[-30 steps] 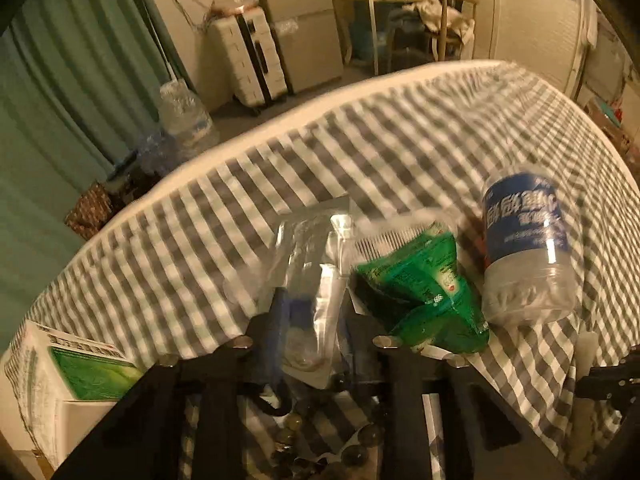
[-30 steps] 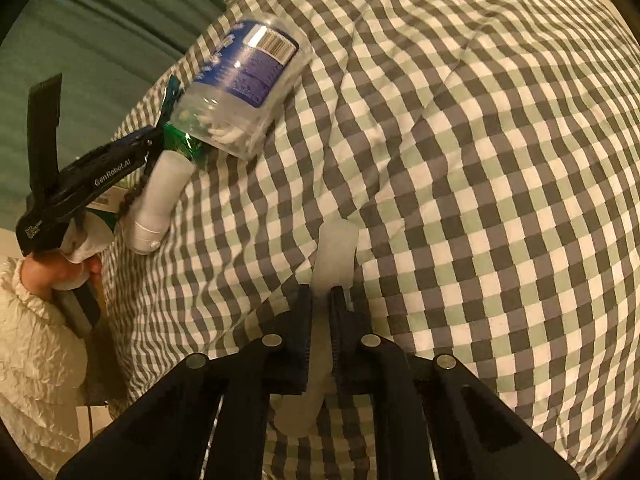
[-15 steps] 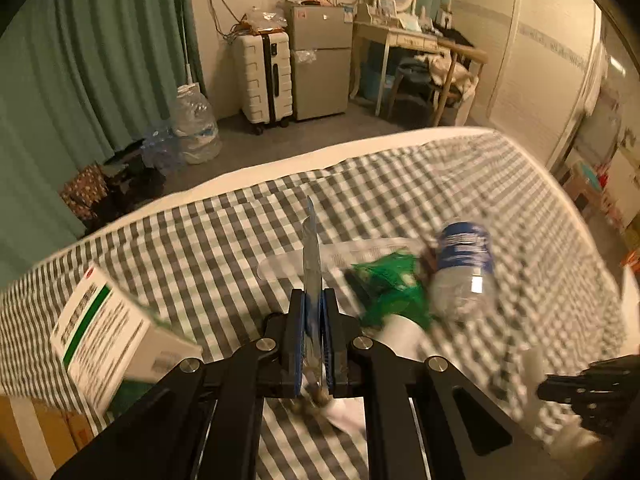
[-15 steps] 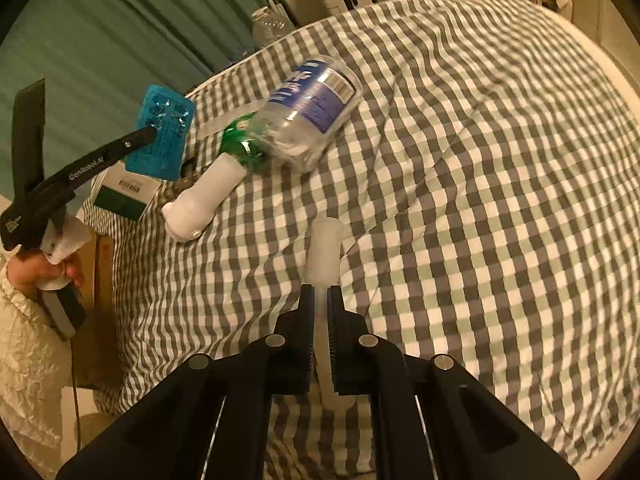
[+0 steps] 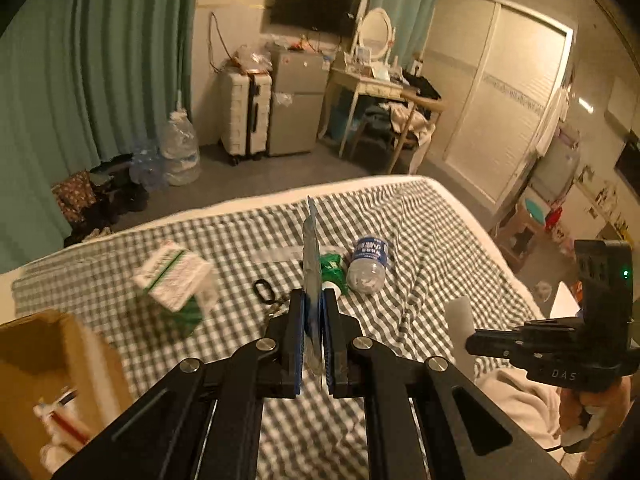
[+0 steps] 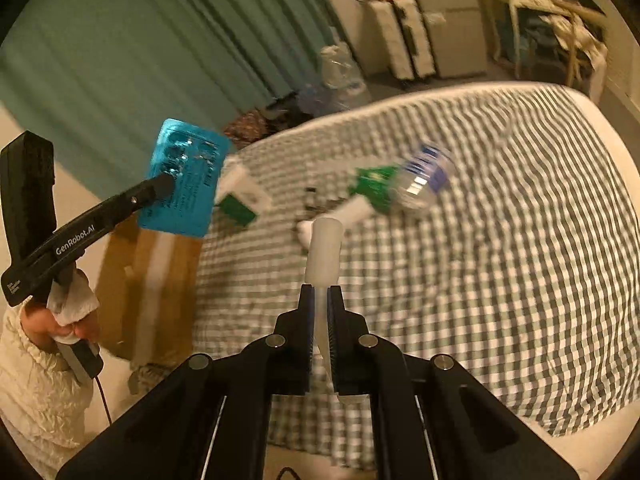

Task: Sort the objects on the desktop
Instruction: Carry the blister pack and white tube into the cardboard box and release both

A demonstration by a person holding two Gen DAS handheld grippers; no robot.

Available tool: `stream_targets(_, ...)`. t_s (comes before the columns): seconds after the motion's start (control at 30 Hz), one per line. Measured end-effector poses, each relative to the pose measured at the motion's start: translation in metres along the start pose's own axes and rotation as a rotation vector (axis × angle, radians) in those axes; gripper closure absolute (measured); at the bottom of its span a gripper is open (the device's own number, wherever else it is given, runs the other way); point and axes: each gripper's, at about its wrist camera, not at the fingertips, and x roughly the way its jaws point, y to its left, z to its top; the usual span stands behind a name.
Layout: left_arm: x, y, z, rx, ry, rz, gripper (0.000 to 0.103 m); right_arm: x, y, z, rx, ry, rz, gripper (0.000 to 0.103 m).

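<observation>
Blister pack (image 5: 311,256) stands edge-on in the left wrist view, pinched between the left tongs (image 5: 313,308) and lifted clear above the checked bed (image 5: 420,248). Beyond it on the bed lie a green packet (image 5: 331,266) and, touching its right side, a clear bottle (image 5: 368,262) with a blue label, on its side. A green-and-white carton (image 5: 176,280) sits toward the bed's left edge, with a black ring (image 5: 262,291) between it and the packet. A cardboard box (image 5: 48,364) is off the bed's near left corner. At the right, the right tongs (image 5: 474,346) hold a white tube (image 5: 460,320) in the air.

In the right wrist view, the right tongs (image 6: 320,300) are closed on the white tube (image 6: 324,252), which points forward over the bed (image 6: 500,260). The left tongs (image 6: 164,186) grip the blue blister pack (image 6: 186,184), face-on, above the cardboard box (image 6: 132,264). The bottle (image 6: 422,178), packet (image 6: 374,188) and carton (image 6: 244,196) are blurred, as is a second white tube (image 6: 344,216) lying just near of the packet.
</observation>
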Motion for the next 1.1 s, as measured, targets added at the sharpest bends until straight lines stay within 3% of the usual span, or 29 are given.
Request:
stream_targets(0.17,-0.075,0.018,0.002,0.054,-0.083,0.100,0.095,-0.013,0.094,0.006,-0.173,-0.042,0.051,0.097)
stream_targets(0.3,-0.122,0.040,-0.016,0.055,-0.110,0.204,0.095,-0.008,0.174,0.010,-0.243,-0.015,0.230,0.097)
stream_targets(0.5,-0.152,0.099,-0.075,-0.044,-0.070,0.292,0.095,0.040,0.273,-0.002,-0.359,0.062,0.241,0.097)
stream_targets(0.7,-0.142,0.156,-0.128,-0.128,-0.023,0.332,0.095,0.109,0.319,-0.016,-0.351,0.172,0.199,0.097)
stream_targets(0.87,-0.140,0.193,-0.157,-0.185,-0.005,0.322,0.092,0.143,0.328,-0.017,-0.300,0.191,0.170,0.092)
stream_targets(0.9,-0.142,0.196,-0.160,-0.187,-0.012,0.321,0.089,0.147,0.328,-0.016,-0.295,0.188,0.171,0.090)
stream_targets(0.93,-0.143,0.199,-0.162,-0.182,-0.012,0.328,0.076,0.148,0.327,-0.014,-0.291,0.182,0.172,0.090)
stream_targets(0.97,-0.146,0.205,-0.164,-0.180,-0.014,0.344,0.050,0.150,0.325,-0.012,-0.281,0.166,0.173,0.082)
stream_targets(1.0,-0.148,0.206,-0.165,-0.184,-0.020,0.363,0.036,0.146,0.323,-0.009,-0.273,0.145,0.166,0.067)
stream_targets(1.03,-0.151,0.207,-0.166,-0.190,-0.032,0.373,0.021,0.143,0.322,-0.008,-0.272,0.129,0.157,0.061)
stream_targets(1.1,-0.156,0.209,-0.167,-0.207,-0.063,0.371,0.019,0.131,0.315,-0.003,-0.274,0.081,0.134,0.055)
